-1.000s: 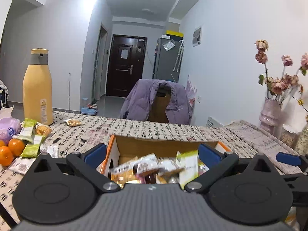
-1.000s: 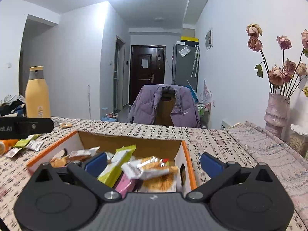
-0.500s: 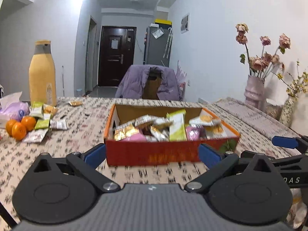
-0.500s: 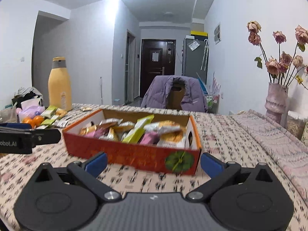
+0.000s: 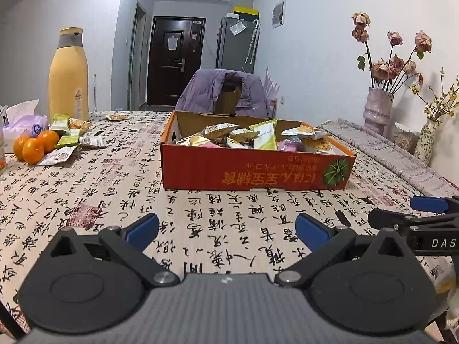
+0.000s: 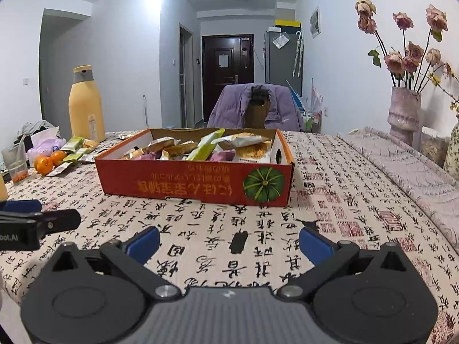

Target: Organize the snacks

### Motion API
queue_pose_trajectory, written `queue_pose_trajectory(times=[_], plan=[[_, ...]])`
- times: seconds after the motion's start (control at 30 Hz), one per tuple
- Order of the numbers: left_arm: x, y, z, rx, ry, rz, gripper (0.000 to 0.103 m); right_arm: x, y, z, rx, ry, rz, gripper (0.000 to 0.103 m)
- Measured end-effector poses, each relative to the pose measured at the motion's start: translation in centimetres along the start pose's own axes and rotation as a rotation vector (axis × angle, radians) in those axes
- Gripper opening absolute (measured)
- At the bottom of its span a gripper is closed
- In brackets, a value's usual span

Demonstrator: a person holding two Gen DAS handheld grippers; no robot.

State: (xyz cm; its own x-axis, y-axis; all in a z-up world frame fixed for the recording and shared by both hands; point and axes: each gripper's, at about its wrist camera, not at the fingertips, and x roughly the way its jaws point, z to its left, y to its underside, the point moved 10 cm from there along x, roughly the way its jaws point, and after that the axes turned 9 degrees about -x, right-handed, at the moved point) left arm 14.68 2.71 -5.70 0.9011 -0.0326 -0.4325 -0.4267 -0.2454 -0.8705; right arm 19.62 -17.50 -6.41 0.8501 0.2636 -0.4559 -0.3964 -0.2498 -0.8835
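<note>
A red cardboard box point(image 5: 252, 169) point(image 6: 183, 182) stands on the table, filled with several wrapped snacks point(image 5: 249, 137) point(image 6: 206, 147). My left gripper point(image 5: 226, 228) is open and empty, low over the tablecloth in front of the box. My right gripper point(image 6: 228, 242) is open and empty, also in front of the box. More loose snack packets point(image 5: 67, 143) point(image 6: 74, 150) lie at the far left beside the oranges. Each gripper shows at the edge of the other's view.
A tall yellow bottle point(image 5: 68, 74) point(image 6: 86, 106), oranges point(image 5: 34, 146) point(image 6: 47, 160), a tissue pack point(image 5: 24, 120) and a plastic cup point(image 6: 14, 163) stand at the left. A vase of dried roses point(image 5: 377, 111) point(image 6: 403, 114) stands at the right. A chair with a purple jacket point(image 5: 226, 93) is behind the table.
Both grippers have pulled back from over the box toward the near side of the table. The box now stands well ahead of them. Both stay open and empty.
</note>
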Motion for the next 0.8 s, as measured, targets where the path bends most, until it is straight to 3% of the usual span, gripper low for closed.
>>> queue_pose_trajectory(times=[0.8], plan=[[-0.74,-0.13,-0.84,0.022,0.011,-0.011,0.103,-0.54,0.09,-0.25,0.007,0.0,0.0,0.103]])
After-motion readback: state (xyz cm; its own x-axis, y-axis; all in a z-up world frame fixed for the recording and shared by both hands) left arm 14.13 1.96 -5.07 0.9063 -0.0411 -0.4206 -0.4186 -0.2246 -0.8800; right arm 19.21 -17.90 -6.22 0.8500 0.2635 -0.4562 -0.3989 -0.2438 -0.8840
